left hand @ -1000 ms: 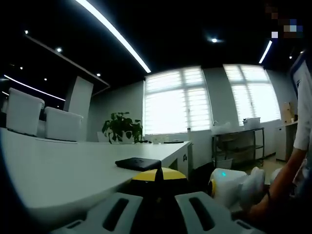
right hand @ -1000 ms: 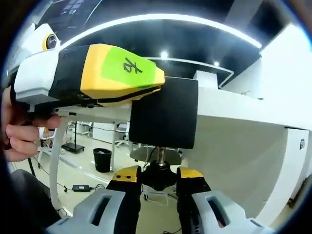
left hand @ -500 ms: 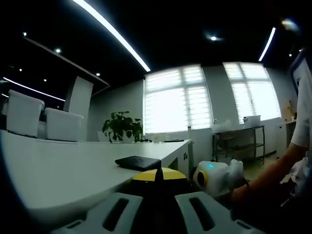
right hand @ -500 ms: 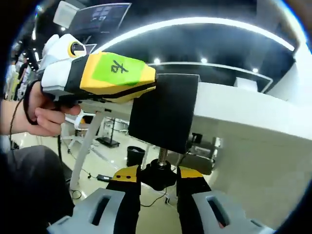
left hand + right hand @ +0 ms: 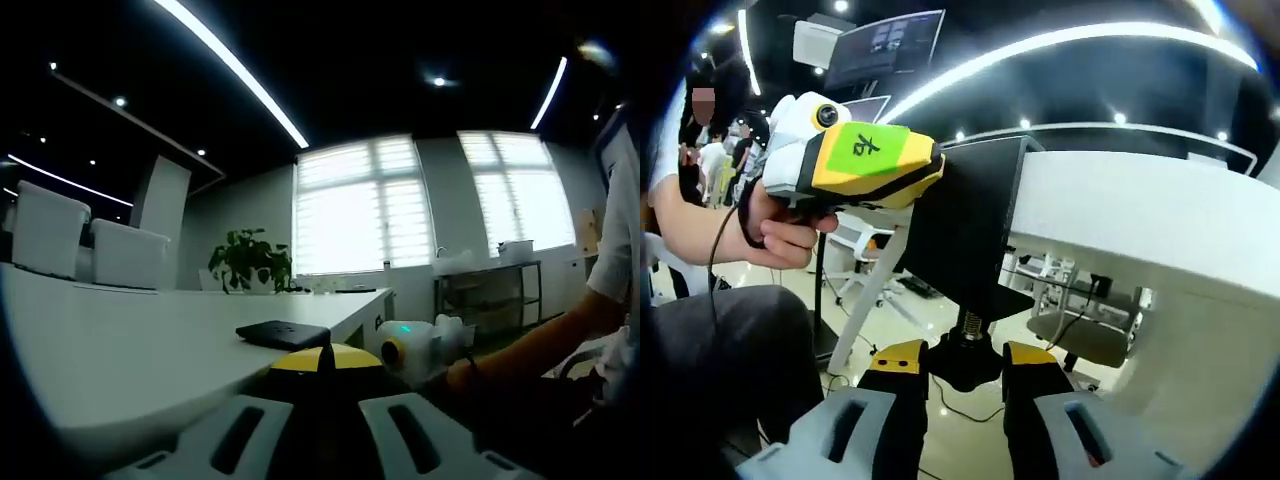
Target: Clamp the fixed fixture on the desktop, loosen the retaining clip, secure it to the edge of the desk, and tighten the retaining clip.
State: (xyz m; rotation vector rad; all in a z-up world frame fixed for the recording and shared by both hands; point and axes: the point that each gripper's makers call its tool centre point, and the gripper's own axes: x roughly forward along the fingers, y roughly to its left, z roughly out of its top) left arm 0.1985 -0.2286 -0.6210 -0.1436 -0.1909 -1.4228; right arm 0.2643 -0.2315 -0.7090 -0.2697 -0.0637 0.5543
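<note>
Right gripper view: the right gripper point(image 5: 965, 375) has its fingers point(image 5: 902, 372) closed on the black knob point(image 5: 965, 360) at the lower end of the fixture's threaded screw point(image 5: 969, 322); the yellow-tipped pads sit on either side of the knob and touch it. The screw rises into the black clamp fixture point(image 5: 965, 235), which straddles the edge of the white counter point(image 5: 1140, 225). The fixture's body hangs against the counter's edge face and its upper part reaches the top surface.

The left gripper point(image 5: 855, 165), yellow and black with a green label, comes in from the left of this view and meets the fixture's upper left side. A hand point(image 5: 775, 225) grips its handle. Whether its fingers are closed on the fixture cannot be told from this view.

Left gripper view: the two grey fingers point(image 5: 240, 435) rise from the bottom, with yellow tips close together at centre. The flat black top of the fixture point(image 5: 283, 334) lies on the counter surface point(image 5: 120, 345) just beyond them, near the edge. The grasp itself is hidden. The right gripper's white body point(image 5: 415, 345) shows beyond the counter edge at the right, held by a forearm point(image 5: 530, 355).

Beyond, a potted plant point(image 5: 250, 262) stands before bright windows point(image 5: 365, 205), and white chairs point(image 5: 85, 245) line the far side.
</note>
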